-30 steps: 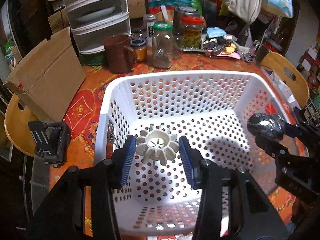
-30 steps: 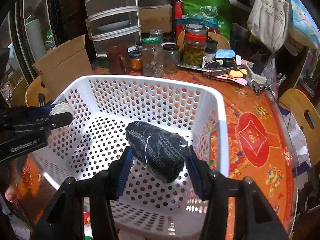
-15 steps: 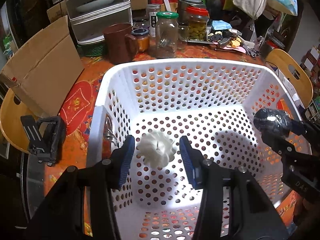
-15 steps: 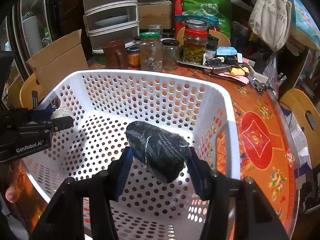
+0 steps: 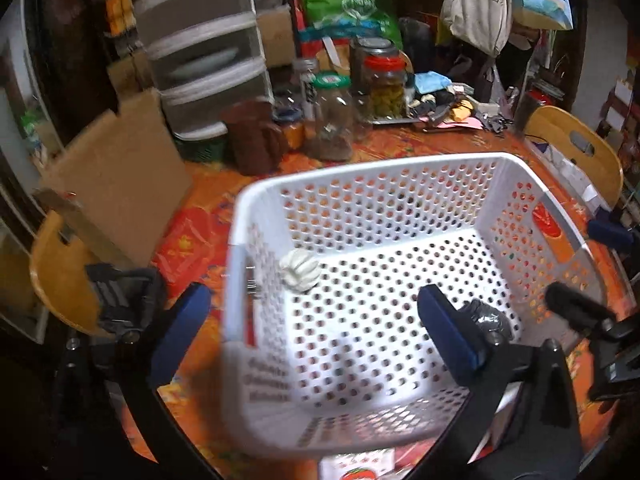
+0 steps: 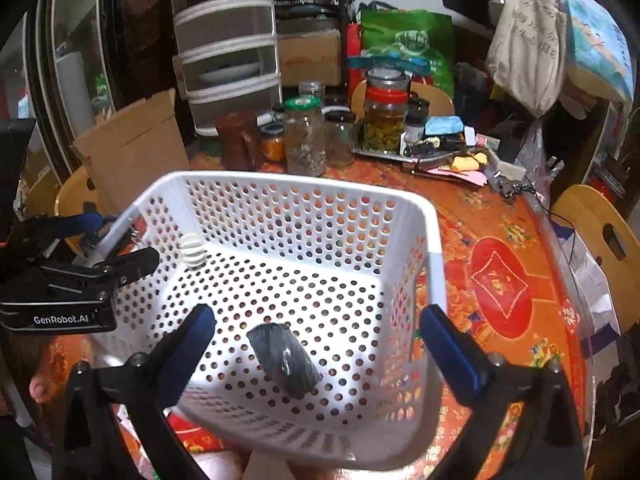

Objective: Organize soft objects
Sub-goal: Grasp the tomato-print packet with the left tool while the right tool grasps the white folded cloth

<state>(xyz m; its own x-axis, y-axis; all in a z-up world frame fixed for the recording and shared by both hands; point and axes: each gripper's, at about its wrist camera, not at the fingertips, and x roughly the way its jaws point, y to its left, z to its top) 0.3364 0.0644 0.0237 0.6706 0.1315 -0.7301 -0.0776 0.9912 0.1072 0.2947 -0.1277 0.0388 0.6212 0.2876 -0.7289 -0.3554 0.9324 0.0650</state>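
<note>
"GenRobot.AI" on left gripper (image 6: pixel 124 246)

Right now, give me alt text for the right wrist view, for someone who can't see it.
The open right gripper hovers over a white perforated basket holding a dark rolled bundle and a small white ribbed object near the left wall. The left gripper is at the basket's left rim; jars crowd the orange table behind.

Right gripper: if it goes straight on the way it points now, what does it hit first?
Probably the dark rolled bundle lying on the white basket floor, between the open right gripper fingers. Past it, the basket floor; depth is uncertain.
</note>
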